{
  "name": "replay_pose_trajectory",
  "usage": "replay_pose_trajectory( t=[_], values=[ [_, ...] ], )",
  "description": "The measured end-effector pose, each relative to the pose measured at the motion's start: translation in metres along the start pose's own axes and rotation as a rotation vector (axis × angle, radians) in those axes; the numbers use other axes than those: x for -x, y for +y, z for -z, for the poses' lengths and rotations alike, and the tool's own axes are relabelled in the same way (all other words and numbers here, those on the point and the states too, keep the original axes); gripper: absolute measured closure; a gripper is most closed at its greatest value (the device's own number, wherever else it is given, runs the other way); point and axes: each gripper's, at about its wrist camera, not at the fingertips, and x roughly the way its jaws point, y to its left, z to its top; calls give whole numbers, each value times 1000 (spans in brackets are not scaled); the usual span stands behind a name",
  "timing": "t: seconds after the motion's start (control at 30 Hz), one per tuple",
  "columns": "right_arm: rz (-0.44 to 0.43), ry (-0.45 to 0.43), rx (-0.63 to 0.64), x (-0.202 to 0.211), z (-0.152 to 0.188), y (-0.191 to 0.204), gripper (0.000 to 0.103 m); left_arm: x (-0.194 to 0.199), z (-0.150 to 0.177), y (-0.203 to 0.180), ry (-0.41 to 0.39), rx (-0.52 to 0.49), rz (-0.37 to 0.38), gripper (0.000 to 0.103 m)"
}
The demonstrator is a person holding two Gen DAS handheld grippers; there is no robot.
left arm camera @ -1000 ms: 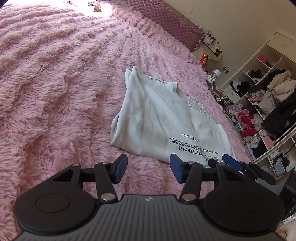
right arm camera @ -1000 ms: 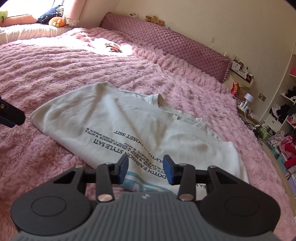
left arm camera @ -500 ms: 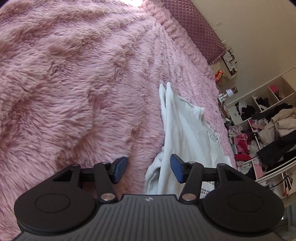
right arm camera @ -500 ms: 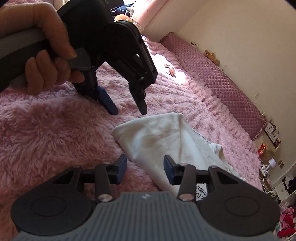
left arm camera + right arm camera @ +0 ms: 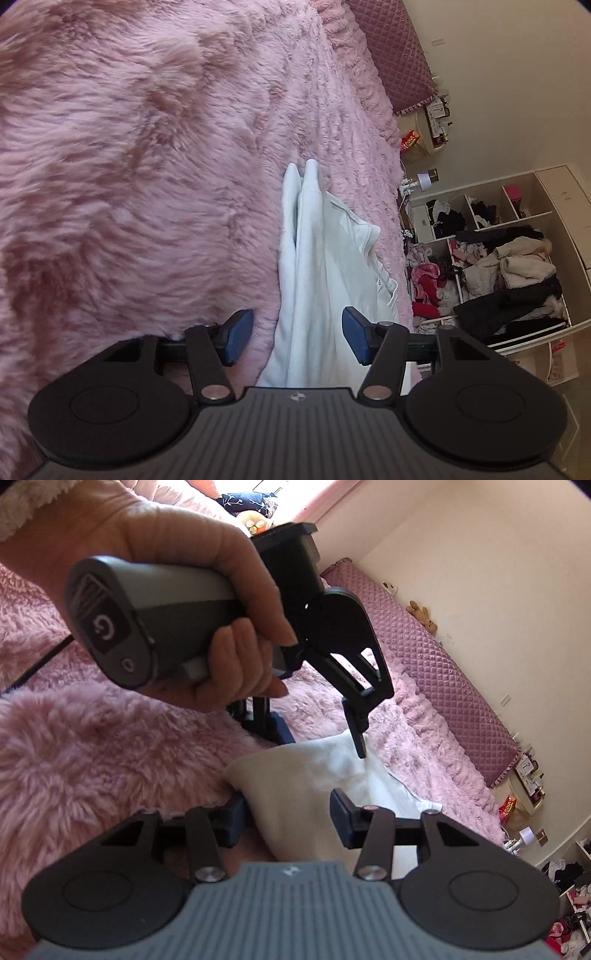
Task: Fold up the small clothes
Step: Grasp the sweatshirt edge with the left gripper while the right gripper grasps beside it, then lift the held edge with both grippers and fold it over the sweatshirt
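A white T-shirt (image 5: 325,266) lies on the fluffy pink bed cover (image 5: 129,184), seen edge-on from its side. My left gripper (image 5: 295,338) is low at the shirt's near edge; its blue pads (image 5: 354,339) stand apart on either side of the folded hem, and its jaws are opening. My right gripper (image 5: 288,821) straddles the shirt's near corner (image 5: 295,786), jaws opening, with cloth between them and no pad pressing on it. In the right wrist view a hand (image 5: 192,590) holds the left gripper (image 5: 319,738) just beyond, its fingertips at the shirt's edge.
A quilted purple headboard (image 5: 443,657) runs along the far side of the bed, with a small plush toy (image 5: 421,613) on it. Open shelves stuffed with clothes (image 5: 509,266) stand past the bed's end. A bedside lamp (image 5: 424,181) is by the wall.
Both grippers have dropped, rolled and swung to the shirt's left edge. The shirt, seen flat a second ago, now shows edge-on between the jaws. The left gripper and hand have come closer in the right view.
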Motion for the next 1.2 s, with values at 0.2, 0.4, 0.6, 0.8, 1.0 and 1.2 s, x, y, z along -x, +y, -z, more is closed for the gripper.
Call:
replay_pose_trajectory(
  t=[0.2, 0.4, 0.6, 0.8, 1.0, 1.2],
  values=[
    [6, -16, 17, -11, -2, 2, 60, -31, -24, -3, 1, 19, 15, 38],
    [5, -32, 16, -8, 1, 8, 60, -65, -53, -12, -21, 40, -4, 38],
    [14, -57, 11, -8, 4, 2, 60, -76, -62, -22, -3, -23, -33, 42],
    [-5, -63, -39, -11, 6, -5, 94, -67, -58, -23, -6, -83, -24, 86],
    [-59, -44, -166, -8, 2, -31, 98, -59, -50, -33, -50, -87, -12, 86],
    [-75, -42, -260, -4, 1, -52, 99, -53, -49, -56, -65, -102, -19, 86]
  ],
)
